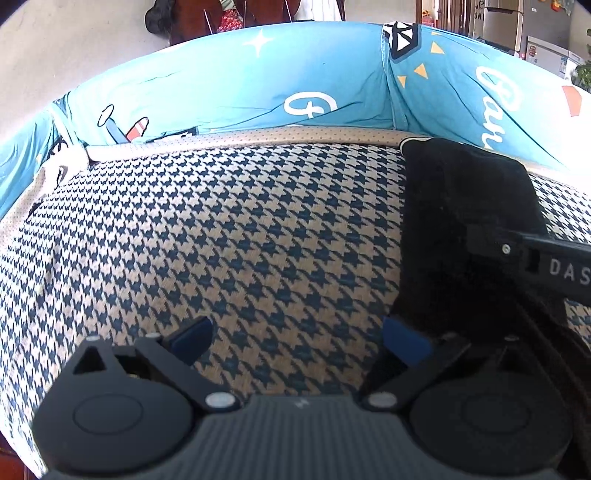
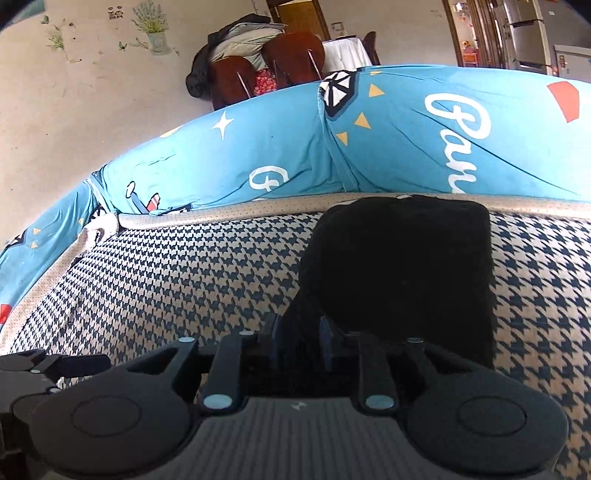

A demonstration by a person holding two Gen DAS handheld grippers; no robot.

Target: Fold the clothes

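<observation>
A black garment lies folded into a thick rectangle on the houndstooth seat cover, close to the blue back cushion. My right gripper sits at the garment's near left corner. Its jaws stand a little apart, with the cloth's edge between them, and the pads do not visibly pinch it. In the left wrist view the garment is at the right, and one of the right gripper's fingers reaches over it. My left gripper hangs open above the bare houndstooth cover, left of the garment, with nothing between its blue pads.
A blue printed cushion runs along the back of the seat, edged by a beige piping strip. Behind it stand wooden chairs draped with clothes, against a wall. A refrigerator stands at the far right.
</observation>
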